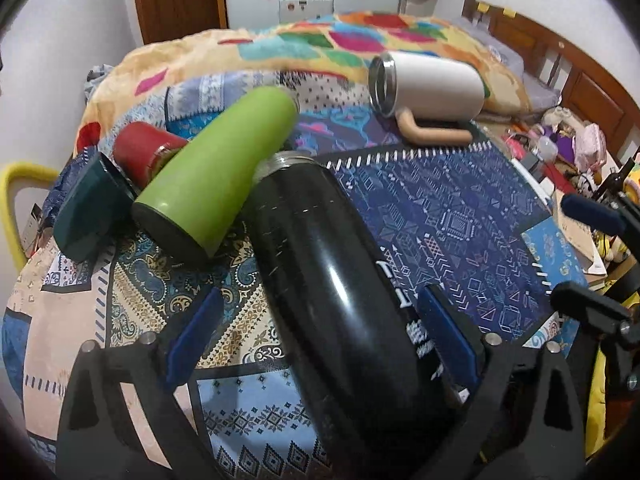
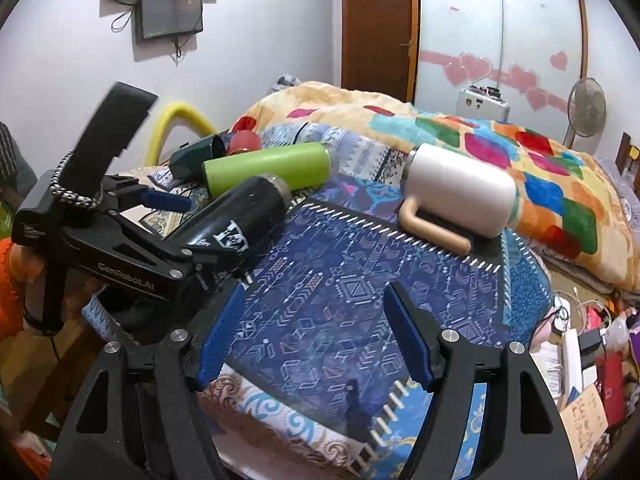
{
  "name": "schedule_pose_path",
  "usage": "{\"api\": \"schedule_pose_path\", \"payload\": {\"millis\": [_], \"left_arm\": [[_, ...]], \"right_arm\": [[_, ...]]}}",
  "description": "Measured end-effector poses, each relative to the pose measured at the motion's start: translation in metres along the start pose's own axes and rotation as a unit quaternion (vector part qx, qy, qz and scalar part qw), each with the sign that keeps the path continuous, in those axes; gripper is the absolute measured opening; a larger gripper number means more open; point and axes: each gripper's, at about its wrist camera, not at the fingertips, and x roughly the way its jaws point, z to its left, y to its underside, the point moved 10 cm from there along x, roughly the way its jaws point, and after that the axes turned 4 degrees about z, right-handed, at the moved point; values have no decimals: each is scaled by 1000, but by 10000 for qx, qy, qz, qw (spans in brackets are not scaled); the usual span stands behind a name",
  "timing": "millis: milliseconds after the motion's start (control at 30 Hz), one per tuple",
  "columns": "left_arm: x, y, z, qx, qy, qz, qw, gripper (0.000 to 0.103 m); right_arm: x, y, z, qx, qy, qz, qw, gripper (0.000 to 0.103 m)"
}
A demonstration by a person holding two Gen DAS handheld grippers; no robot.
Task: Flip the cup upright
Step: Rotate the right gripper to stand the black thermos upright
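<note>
Already my left gripper (image 1: 320, 332) straddled the lying black cup (image 1: 332, 280), its 2 blue pads wide apart, one touching it. My right gripper (image 2: 316, 336) gaped empty above the blue cloth (image 2: 360, 292).

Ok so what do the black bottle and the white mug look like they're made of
The glossy black bottle looks like painted metal: sharp highlights, fine scratches, a silvery neck. The white handled mug looks like matte-coated steel, judging by its shiny metal rim; its beige handle seems plastic or rubber, though that's uncertain.
</note>
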Motion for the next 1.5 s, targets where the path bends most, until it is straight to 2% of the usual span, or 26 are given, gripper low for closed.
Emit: {"api": "schedule_pose_path", "payload": {"millis": [133, 200, 233, 300, 600, 800, 1033, 1500], "left_arm": [[9, -1, 3, 11, -80, 168, 9998, 97], [12, -1, 2, 1, 36, 247, 9997, 95], [12, -1, 1, -11, 103, 285, 9995, 94], [13, -2, -3, -2, 266, 356, 9990, 83], [10, -13, -15, 67, 418, 330, 9986, 73], [-6, -23, -21, 125, 467, 71, 9988, 66], [-44, -30, -23, 137, 460, -405, 9980, 65], [-127, -38, -31, 216, 498, -1388, 9888, 64]], "right_arm": [[1, -5, -6, 60, -19, -165, 9998, 73], [2, -7, -8, 97, -45, -222, 9997, 74], [3, -8, -10, 112, -46, -249, 9996, 76], [5, -9, -12, 122, -43, -265, 9996, 78], [11, -8, -18, 109, -20, -288, 9995, 79], [6, -9, -22, 147, -22, -323, 9994, 79], [-7, -14, -22, 150, 25, -456, 9988, 79], [-38, -34, -8, -7, 97, -865, 9962, 84]]}}
